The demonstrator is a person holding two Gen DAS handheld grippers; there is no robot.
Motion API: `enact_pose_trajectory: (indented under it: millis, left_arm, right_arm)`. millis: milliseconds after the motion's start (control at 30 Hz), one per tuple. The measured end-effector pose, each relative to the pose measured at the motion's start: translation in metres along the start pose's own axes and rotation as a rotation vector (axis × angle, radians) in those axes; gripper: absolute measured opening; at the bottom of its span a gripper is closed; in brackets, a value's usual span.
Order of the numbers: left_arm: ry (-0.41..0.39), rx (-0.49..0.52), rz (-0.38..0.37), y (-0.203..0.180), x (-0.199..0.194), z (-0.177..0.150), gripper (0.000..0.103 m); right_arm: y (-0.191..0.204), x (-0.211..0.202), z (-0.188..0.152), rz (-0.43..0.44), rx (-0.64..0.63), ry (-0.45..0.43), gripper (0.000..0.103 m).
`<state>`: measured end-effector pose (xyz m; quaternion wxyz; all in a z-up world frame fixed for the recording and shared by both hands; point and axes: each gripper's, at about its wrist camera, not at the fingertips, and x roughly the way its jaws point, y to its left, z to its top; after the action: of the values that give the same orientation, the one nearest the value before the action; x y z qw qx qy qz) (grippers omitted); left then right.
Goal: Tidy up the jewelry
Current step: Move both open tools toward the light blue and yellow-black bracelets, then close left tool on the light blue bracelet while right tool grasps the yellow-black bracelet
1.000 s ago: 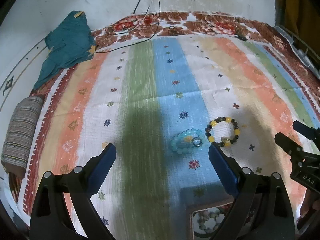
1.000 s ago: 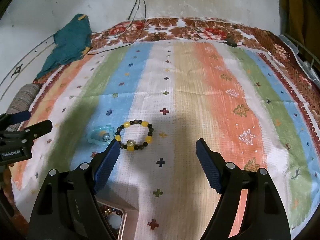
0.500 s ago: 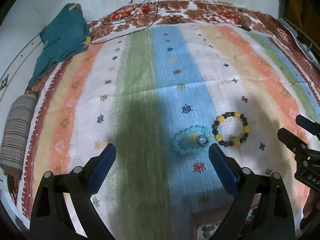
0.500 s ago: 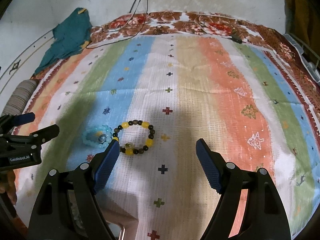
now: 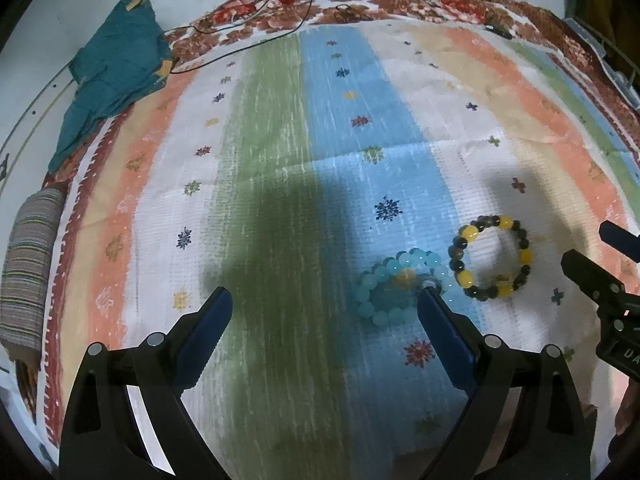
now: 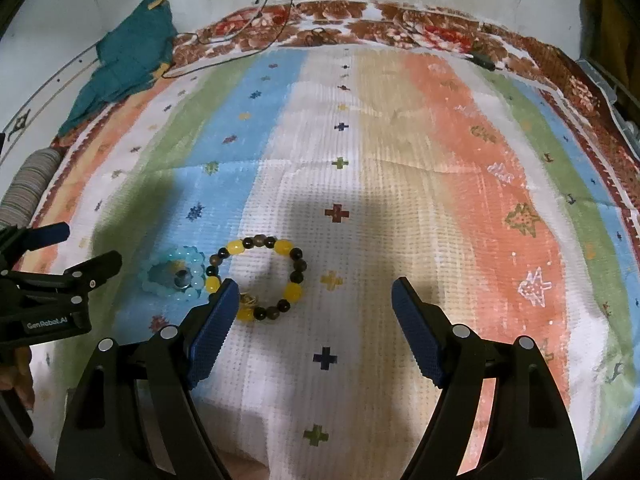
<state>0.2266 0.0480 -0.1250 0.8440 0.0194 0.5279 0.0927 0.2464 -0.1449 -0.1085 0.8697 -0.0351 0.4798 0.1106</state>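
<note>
Two bead bracelets lie side by side on a striped bedspread [image 5: 280, 160]. The pale blue bracelet [image 5: 394, 286] has a small ring [image 6: 182, 278] lying inside it. The yellow and dark bead bracelet [image 5: 490, 258] sits just to its right. My left gripper [image 5: 324, 304] is open, its right fingertip just in front of the blue bracelet. My right gripper [image 6: 314, 292] is open too, its left fingertip covering the near left edge of the yellow and dark bracelet [image 6: 260, 276]. Nothing is between either pair of fingers.
A teal cloth [image 5: 112, 68] lies at the far left edge of the bedspread. A striped cushion [image 5: 28, 264] sits at the left. Thin cables [image 6: 276, 0] run down the wall onto the bed's far border. A hand [image 6: 20, 372] shows at the left edge.
Both grippers have come down and closer to the bracelets, which look larger now. The box of beads at the bottom of the earlier views is out of sight. Jaws stay open.
</note>
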Motion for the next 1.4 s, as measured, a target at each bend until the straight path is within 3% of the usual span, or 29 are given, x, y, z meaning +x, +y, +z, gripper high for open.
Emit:
enact_pose_trajectory:
  millis: [533,833,1133,1233,1400]
  left_arm:
    - [0.061,0.02,0.004,-0.001,0.03,0.003,0.092]
    - [0.1,0.052,0.012,-0.003,0.048,0.001,0.092]
    - [0.125,0.0,-0.043,0.012,0.065,-0.003,0.091]
    - [0.128,0.004,-0.058,0.011,0.064,-0.003,0.08]
    - [0.143,0.015,-0.09,0.006,0.059,0.0,0.029]
  right_arm:
    - [-0.002,0.027,0.007,0.009,0.027,0.06,0.078]
    - [-0.001,0.049,0.006,-0.031,0.016,0.116,0.078]
    - [0.003,0.061,-0.001,-0.074,-0.013,0.13,0.078]
    - [0.001,0.059,-0.001,-0.069,-0.014,0.126,0.065]
    - [-0.001,0.057,0.0,-0.049,-0.013,0.123,0.033]
